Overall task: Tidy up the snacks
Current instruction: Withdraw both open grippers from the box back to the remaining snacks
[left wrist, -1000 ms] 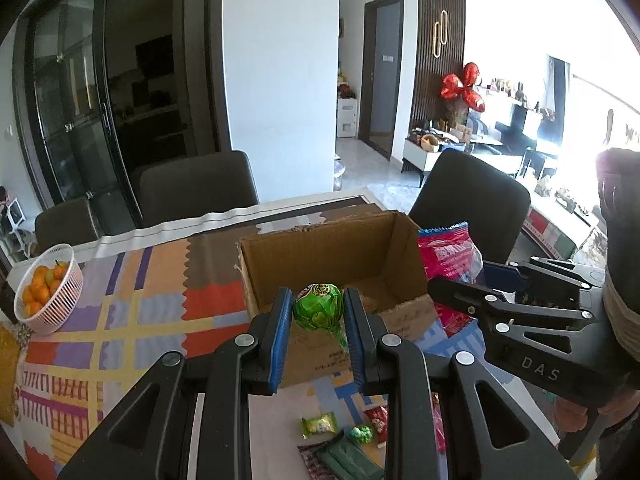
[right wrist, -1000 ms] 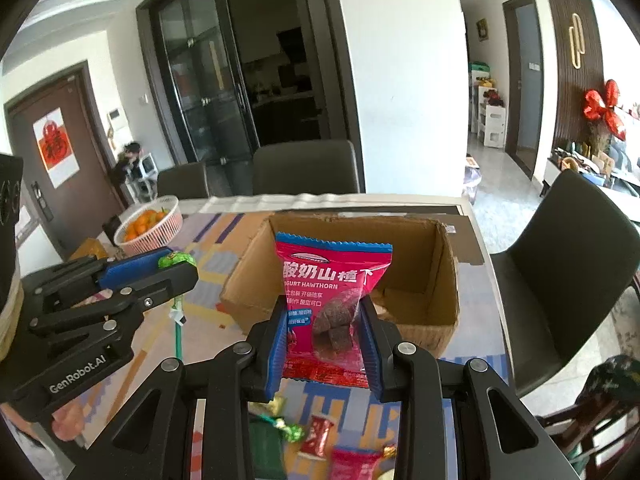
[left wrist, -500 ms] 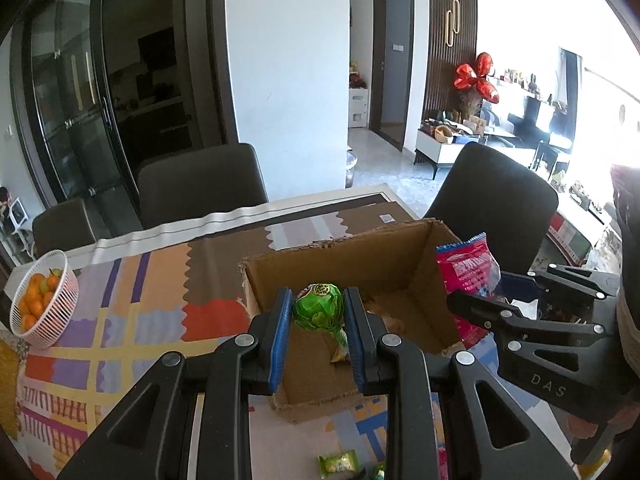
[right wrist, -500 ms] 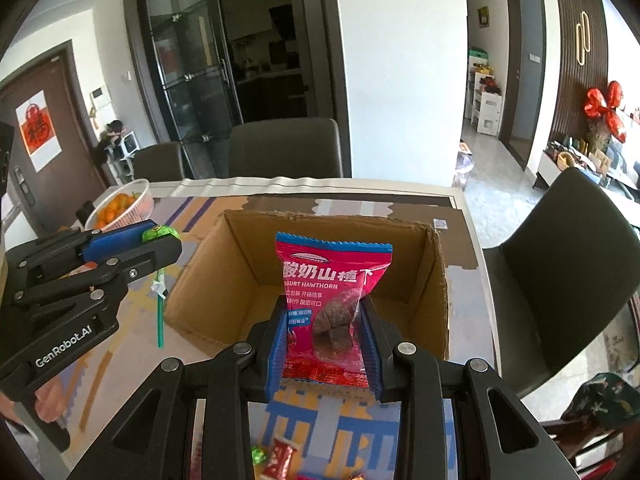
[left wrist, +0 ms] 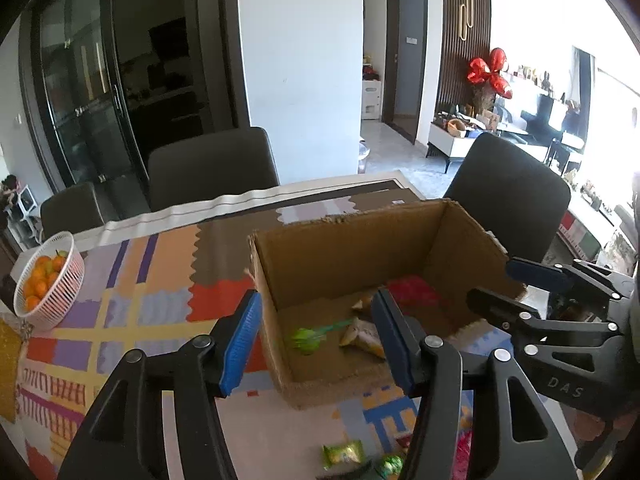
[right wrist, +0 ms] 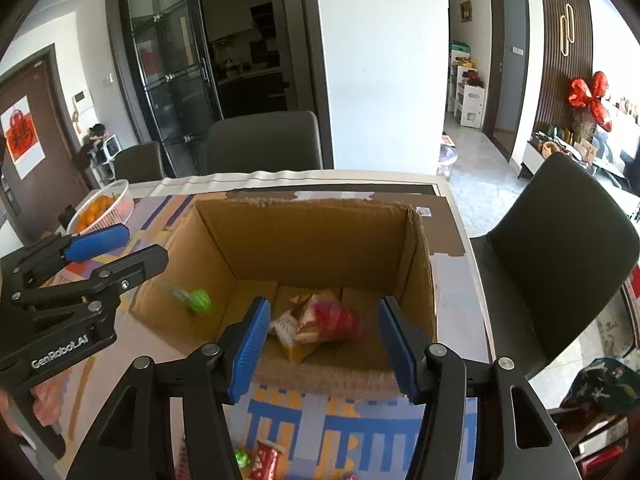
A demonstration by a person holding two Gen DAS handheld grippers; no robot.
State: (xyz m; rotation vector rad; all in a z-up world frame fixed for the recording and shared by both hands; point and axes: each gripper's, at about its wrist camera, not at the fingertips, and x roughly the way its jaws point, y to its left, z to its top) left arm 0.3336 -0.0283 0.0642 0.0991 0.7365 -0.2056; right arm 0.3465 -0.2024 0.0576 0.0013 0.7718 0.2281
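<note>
Our left gripper [left wrist: 316,340] is opening, nothing pinched; green lollipop [left wrist: 306,338] lies blurry below in the box [left wrist: 344,248]; our right gripper [right wrist: 322,344] is opening too, red bag [right wrist: 336,318] loose below.

Right gripper [right wrist: 320,338] jaws opening over cardboard box [right wrist: 304,236], red packet [right wrist: 340,318] inside

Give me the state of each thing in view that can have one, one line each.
Left gripper: jaws opening, nothing between them.
Right gripper: jaws opening, nothing between them.
Box: open-topped, upright, snacks inside.
Lollipop: blurred, inside the box.
Red packet: blurred, inside the box.
Basket: upright, holding oranges.
</note>
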